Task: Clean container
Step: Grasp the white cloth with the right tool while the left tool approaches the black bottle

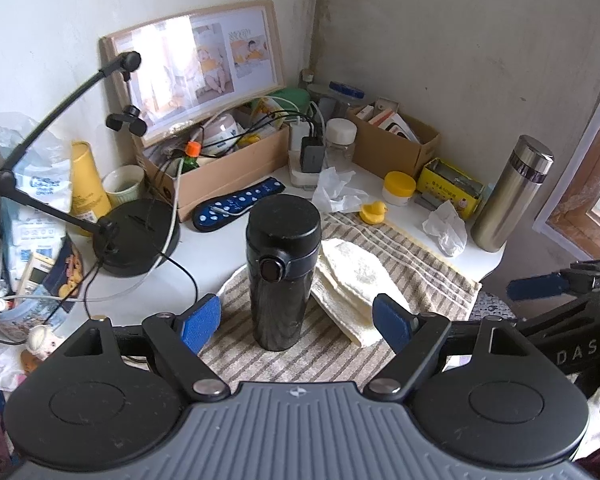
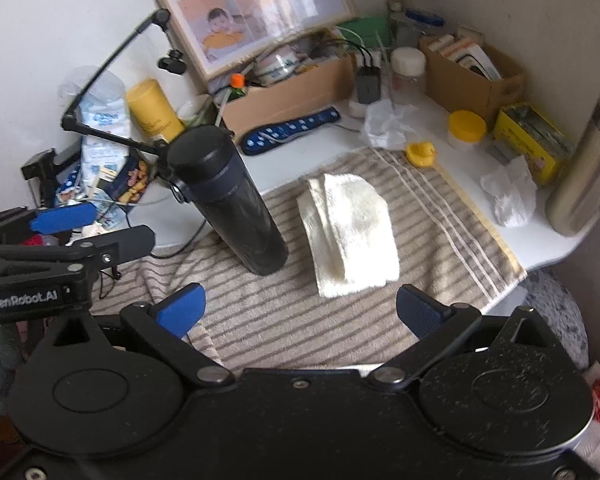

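Note:
A black flask (image 1: 280, 272) with its lid on stands upright on a striped towel (image 1: 412, 252). A folded white cloth (image 1: 348, 276) lies just to its right. My left gripper (image 1: 298, 322) is open, its blue pads on either side of the flask's lower body without touching it. In the right wrist view the same flask (image 2: 228, 200) stands left of the white cloth (image 2: 350, 232). My right gripper (image 2: 300, 314) is open above the striped towel (image 2: 440, 216), just in front of the cloth, with nothing between its fingers.
A silver flask (image 1: 512, 194) stands at the table's right edge. Cardboard boxes (image 1: 220, 168), a black lamp base (image 1: 136, 236), a yellow tin (image 1: 454, 186), a yellow-lidded jar (image 1: 399, 187), a rubber duck (image 1: 374, 213) and crumpled tissues (image 1: 446, 226) crowd the back. The wall corner rises behind.

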Demonstrator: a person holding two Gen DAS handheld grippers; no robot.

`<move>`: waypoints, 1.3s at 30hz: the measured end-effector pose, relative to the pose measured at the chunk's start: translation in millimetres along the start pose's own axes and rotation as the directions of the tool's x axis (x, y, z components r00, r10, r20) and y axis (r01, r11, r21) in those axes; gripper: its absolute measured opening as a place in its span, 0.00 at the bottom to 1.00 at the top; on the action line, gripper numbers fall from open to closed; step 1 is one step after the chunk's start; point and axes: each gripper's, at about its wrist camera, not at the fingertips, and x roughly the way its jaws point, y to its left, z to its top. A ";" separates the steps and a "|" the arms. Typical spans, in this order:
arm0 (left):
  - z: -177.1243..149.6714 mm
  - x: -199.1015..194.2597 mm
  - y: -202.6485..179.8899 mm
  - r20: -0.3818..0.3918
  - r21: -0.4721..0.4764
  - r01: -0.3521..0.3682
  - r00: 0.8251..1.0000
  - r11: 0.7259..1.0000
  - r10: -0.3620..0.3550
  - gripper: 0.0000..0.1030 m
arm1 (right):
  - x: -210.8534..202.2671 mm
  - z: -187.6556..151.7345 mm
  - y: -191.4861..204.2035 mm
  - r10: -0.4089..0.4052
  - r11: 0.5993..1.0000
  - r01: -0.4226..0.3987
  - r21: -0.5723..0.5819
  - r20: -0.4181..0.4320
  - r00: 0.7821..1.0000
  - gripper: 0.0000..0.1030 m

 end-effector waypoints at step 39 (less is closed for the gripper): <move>-24.2 63.5 -14.8 -0.095 -0.225 -0.092 0.993 0.970 0.072 0.81 | 186.1 41.1 -141.0 0.372 0.923 -0.378 -0.064 -0.093 0.924 0.65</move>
